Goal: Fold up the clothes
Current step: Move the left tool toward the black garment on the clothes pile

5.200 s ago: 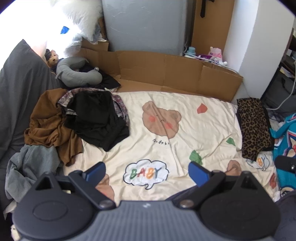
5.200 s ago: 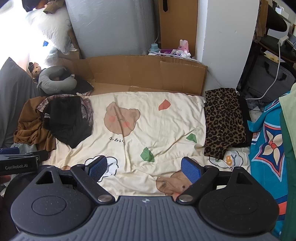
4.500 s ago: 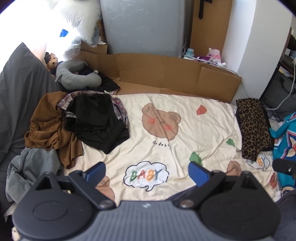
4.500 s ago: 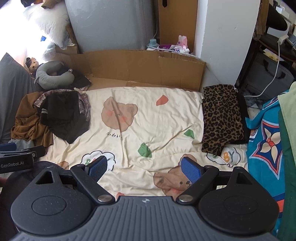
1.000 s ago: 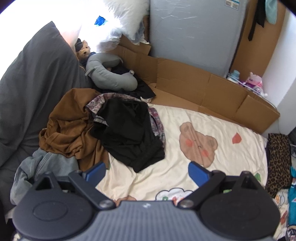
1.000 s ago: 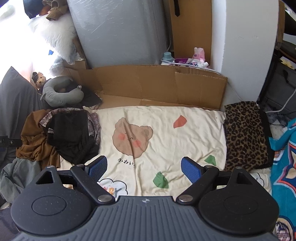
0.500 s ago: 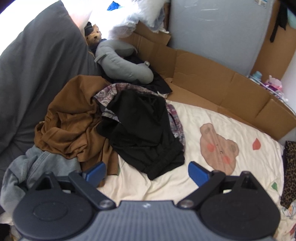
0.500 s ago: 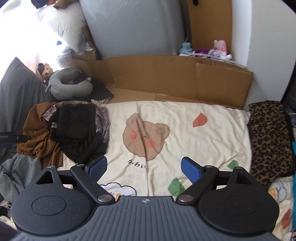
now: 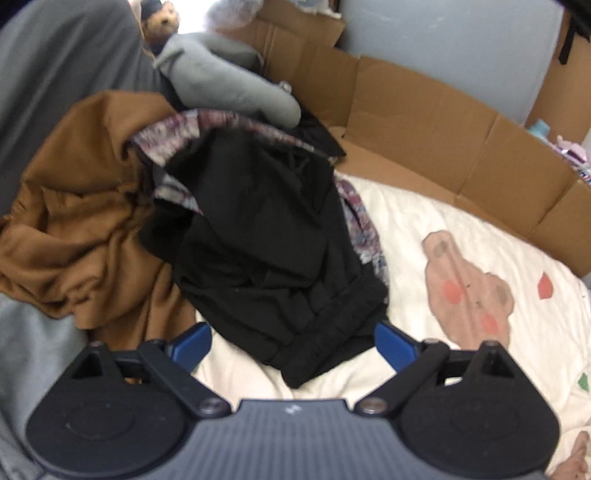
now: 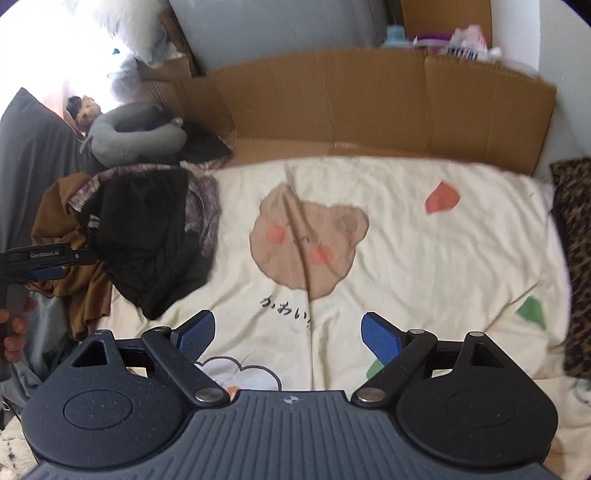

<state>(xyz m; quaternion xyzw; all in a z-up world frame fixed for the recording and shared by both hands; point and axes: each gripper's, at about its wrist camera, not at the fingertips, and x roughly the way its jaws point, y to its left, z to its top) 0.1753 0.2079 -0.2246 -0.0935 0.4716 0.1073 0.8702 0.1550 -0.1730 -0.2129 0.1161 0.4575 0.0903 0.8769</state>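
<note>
A crumpled black garment (image 9: 266,243) lies on top of a patterned purple piece (image 9: 364,225) and a brown garment (image 9: 77,221) at the left of the cream bear-print sheet (image 9: 480,236). My left gripper (image 9: 293,347) hangs open just above the black garment's near hem, and nothing is held between its blue pads. In the right wrist view the same black garment (image 10: 144,240) lies at the left. My right gripper (image 10: 288,338) is open over the bare sheet (image 10: 406,258), below the bear print. The left gripper (image 10: 40,264) shows at that view's left edge, held by a hand (image 10: 13,328).
A grey neck pillow (image 9: 229,85) and a small teddy bear (image 9: 160,18) lie behind the pile. Cardboard (image 10: 369,107) lines the far edge of the bed. A dark grey cushion (image 9: 55,74) rises at the left, a grey garment (image 9: 33,354) lies near it, and leopard-print fabric (image 10: 576,221) sits at the right.
Both grippers have sunk toward the bed and shifted left. The clothes pile now fills the left wrist view, with the black garment right in front of its open fingers.
</note>
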